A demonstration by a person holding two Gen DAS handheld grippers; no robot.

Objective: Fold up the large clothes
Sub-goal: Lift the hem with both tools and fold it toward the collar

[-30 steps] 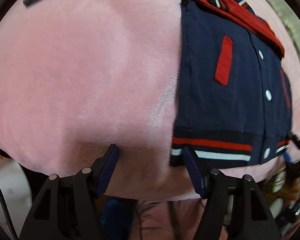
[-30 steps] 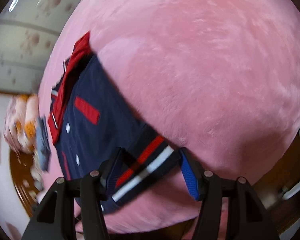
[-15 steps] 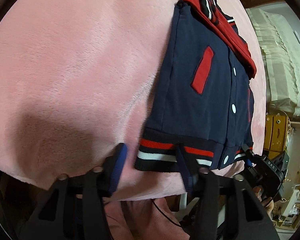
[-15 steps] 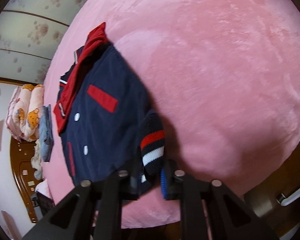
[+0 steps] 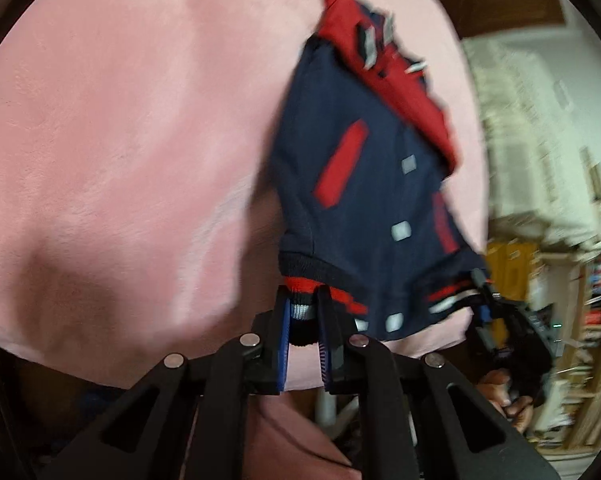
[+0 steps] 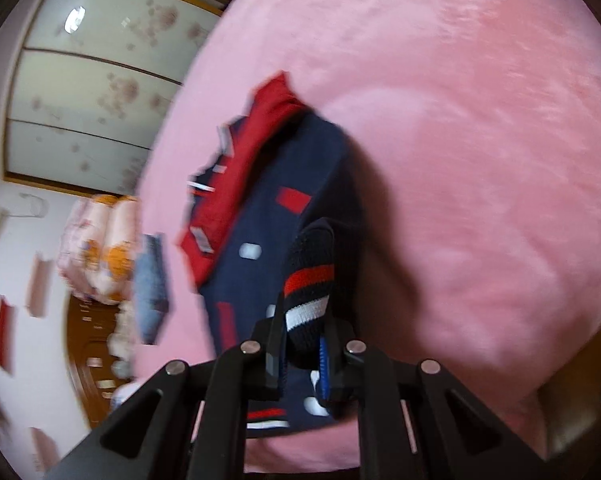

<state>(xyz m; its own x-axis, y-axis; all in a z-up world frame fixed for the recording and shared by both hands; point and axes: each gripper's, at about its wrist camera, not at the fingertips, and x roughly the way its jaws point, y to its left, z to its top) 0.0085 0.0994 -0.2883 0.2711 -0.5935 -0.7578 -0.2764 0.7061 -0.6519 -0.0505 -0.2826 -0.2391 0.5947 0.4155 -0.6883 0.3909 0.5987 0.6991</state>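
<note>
A navy jacket (image 5: 372, 200) with red collar, red pocket trims and white snaps lies on a pink plush bed cover (image 5: 120, 120). My left gripper (image 5: 302, 300) is closing, and its pads pinch the striped hem's left corner, which is lifted off the cover. In the same view my right gripper (image 5: 480, 292) grips the hem's other corner, with a hand (image 5: 504, 396) behind it. In the right wrist view, my right gripper (image 6: 304, 312) is shut on the bunched striped hem of the jacket (image 6: 260, 220), raised above the bed cover (image 6: 460, 120).
Folded orange-and-pink quilts (image 6: 100, 248) and a blue denim piece (image 6: 150, 280) lie at the bed's far side. Patterned sliding doors (image 6: 92, 80) stand behind them. Wooden shelves (image 5: 580, 320) and white fabric (image 5: 532, 140) are beyond the bed's right edge.
Both grippers went from open around the hem corners to pinched on them. The hem has been lifted off the cover and the jacket's lower part bunches upward.
</note>
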